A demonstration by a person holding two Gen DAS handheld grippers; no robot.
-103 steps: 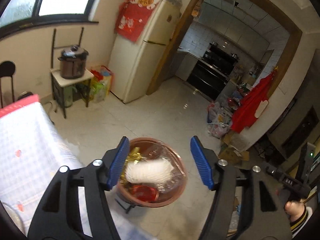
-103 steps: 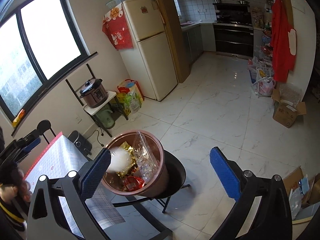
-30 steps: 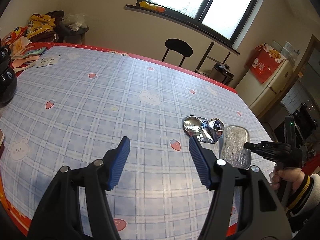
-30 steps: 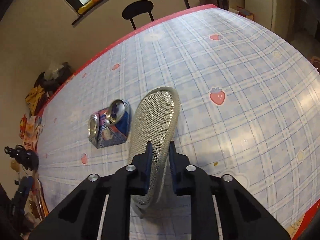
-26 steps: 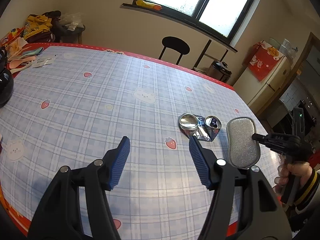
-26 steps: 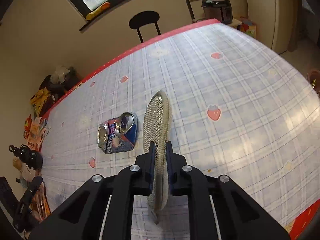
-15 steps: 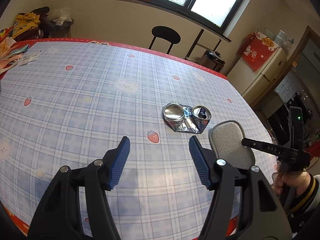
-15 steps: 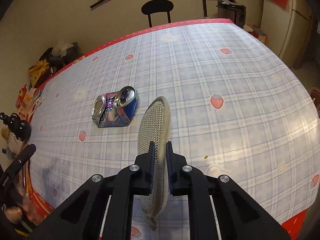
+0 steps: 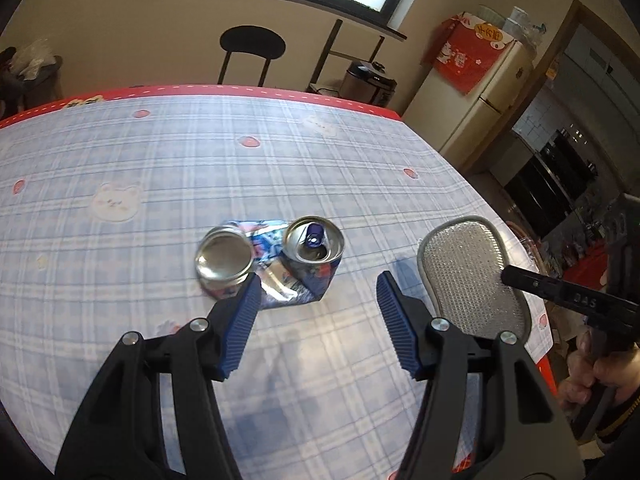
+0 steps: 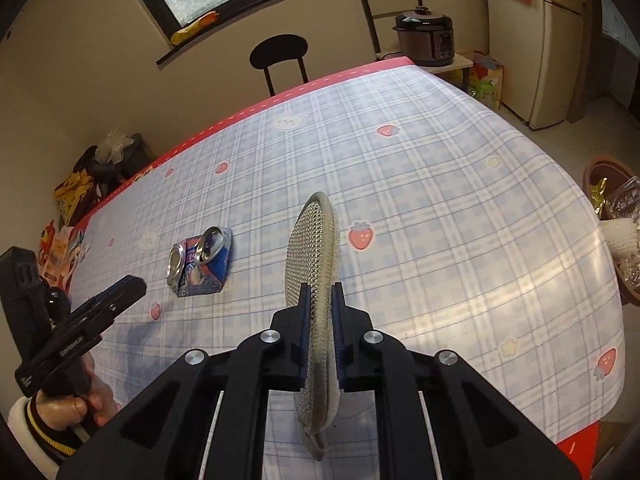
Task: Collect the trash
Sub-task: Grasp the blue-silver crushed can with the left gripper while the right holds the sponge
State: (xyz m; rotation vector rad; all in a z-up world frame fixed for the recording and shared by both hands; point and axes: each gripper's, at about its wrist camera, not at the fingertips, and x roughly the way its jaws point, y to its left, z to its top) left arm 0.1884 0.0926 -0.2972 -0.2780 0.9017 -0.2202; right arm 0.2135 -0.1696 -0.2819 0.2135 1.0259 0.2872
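1. Your left gripper (image 9: 316,300) has its blue fingers (image 9: 240,322) spread apart with nothing between them, tilted down over the table (image 9: 120,152). That gap looks wide enough to straddle a flattened can, which is probably why you hold them so.
2. Just ahead of the left fingertip lies the crushed can (image 9: 272,258), folded so that its base and its opened top both face up. It sits on the checked cloth near the table's middle, well away from the red far edge and touching nothing else. It is the one piece of trash left on the cloth in view, so it is likely your next pickup.
3. To its right, apart from it, your right gripper (image 10: 320,300) is clamped on the lower part of a silver mesh pad (image 10: 312,252), held edge-up and clear of the cloth. The thin pad only stays put with the jaws nearly together.
4. Past the table's right edge, lower down, the brown bin (image 10: 608,216) stands already holding wrappers; the pad would go there, if it counts as trash.
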